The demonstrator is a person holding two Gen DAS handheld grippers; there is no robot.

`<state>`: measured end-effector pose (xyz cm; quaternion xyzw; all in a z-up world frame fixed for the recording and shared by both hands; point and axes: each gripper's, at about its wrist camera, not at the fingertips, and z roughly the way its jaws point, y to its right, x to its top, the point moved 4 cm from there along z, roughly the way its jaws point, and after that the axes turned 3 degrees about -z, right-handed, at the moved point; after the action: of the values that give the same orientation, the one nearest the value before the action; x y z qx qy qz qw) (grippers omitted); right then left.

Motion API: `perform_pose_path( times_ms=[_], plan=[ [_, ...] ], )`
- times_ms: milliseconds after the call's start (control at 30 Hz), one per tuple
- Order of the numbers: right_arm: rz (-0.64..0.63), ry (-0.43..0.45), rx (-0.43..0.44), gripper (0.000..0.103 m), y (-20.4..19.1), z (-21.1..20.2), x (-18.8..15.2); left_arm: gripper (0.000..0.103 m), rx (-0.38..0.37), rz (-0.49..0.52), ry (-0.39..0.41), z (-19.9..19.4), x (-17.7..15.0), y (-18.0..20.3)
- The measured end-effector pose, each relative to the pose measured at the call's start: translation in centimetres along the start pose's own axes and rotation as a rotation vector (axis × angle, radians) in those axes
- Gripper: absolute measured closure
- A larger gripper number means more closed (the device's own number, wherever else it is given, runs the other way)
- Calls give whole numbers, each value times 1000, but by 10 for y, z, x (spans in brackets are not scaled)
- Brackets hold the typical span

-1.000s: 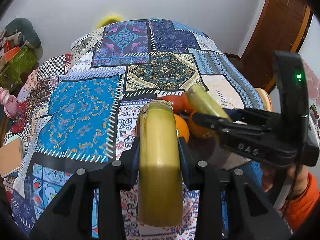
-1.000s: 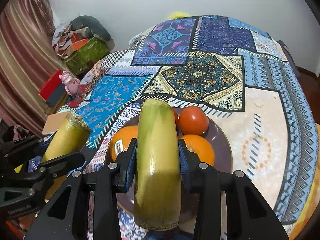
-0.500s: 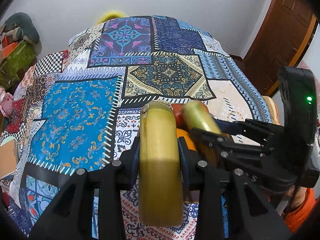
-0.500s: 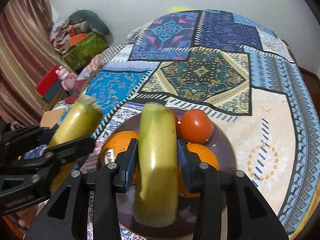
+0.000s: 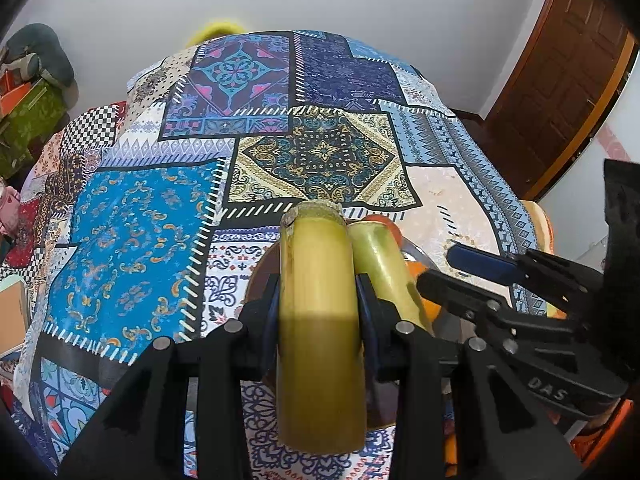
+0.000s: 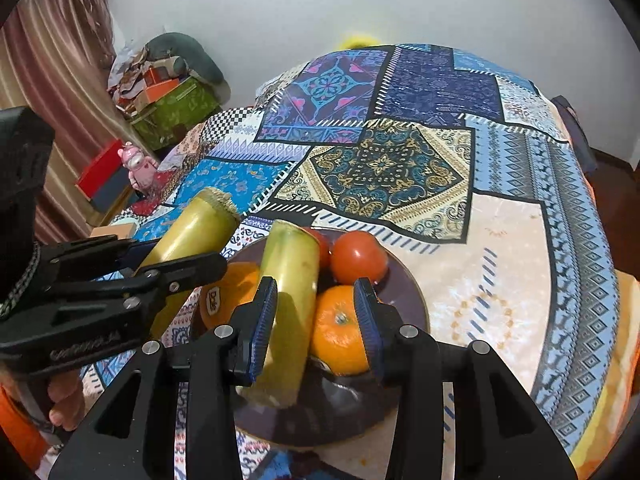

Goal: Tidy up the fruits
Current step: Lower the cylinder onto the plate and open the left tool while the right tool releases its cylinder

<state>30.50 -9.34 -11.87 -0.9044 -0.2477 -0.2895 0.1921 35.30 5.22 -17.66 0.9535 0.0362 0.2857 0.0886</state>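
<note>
On the plate (image 6: 404,292), oranges, a tomato and one cane piece (image 6: 286,312) lie released between the right gripper's (image 6: 316,320) spread fingers; the left gripper (image 5: 318,304) clamps another piece (image 5: 320,320) beside the plate, unplaced.

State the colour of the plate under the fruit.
Dark brownish purple; the plate shows best in the right wrist view.

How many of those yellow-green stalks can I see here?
2. One stalk is clamped in the left hand-held gripper, near the edge of the plate. The other stalk leans on the fruit in the plate, within the open right hand-held gripper. None seems hidden.
</note>
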Motion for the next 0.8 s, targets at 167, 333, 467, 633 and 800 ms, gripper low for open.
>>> perform_pose_path(
  times_ms=[167,333,467,633,800],
  plan=[
    [0,3,9,66,4,-6,-6,68,8,-13,-7,6,3,7],
    [8,8,10,66,9,-7,-8,68,23,-18,-18,12,5,11],
    [14,13,18,66,10,-8,-8,67,36,-9,-26,21,4,15],
    [11,13,21,66,10,-7,-9,68,36,7,-23,20,6,19],
    [15,11,27,66,9,-5,-11,67,55,43,-12,17,2,23]
  ],
)
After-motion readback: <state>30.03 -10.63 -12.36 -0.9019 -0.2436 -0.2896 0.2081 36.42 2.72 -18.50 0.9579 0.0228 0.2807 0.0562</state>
